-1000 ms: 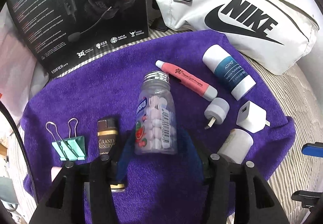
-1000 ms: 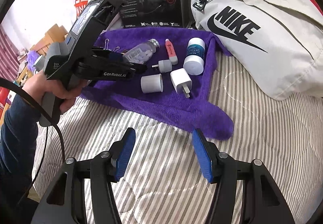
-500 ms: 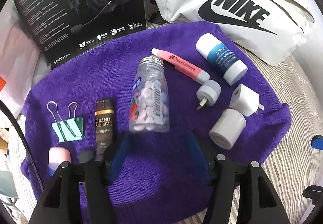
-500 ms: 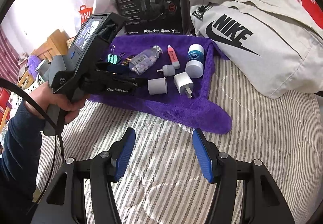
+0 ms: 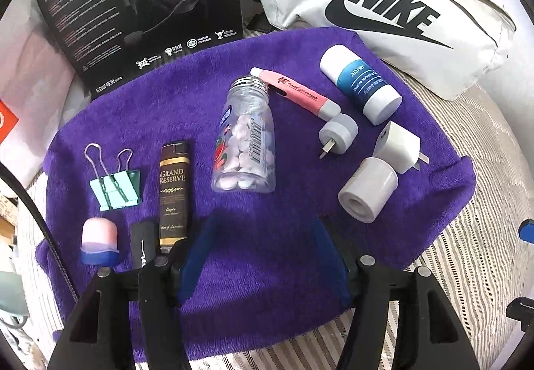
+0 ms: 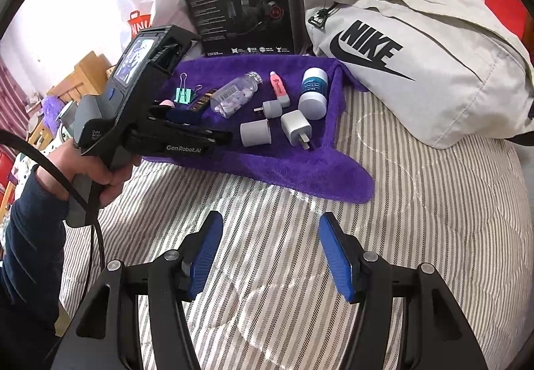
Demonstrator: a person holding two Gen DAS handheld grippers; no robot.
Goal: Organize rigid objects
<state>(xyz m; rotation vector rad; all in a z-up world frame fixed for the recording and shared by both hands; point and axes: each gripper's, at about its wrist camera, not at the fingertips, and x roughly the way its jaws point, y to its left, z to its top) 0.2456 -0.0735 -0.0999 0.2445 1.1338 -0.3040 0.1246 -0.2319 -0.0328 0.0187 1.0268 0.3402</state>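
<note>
A black object (image 5: 143,245) lies partly hidden behind the left tongs (image 5: 267,256); identity unclear.

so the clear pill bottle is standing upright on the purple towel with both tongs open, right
Not quite: the pill bottle is lying on its side on the purple towel, as the left wrist view shows. Both the left tongs and the right tongs are open.

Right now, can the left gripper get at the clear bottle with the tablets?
Probably yes. The left gripper is open and empty, and the clear bottle lies on the purple towel straight ahead of its fingers, with bare towel between them. The brown box lies apart beside it.
</note>
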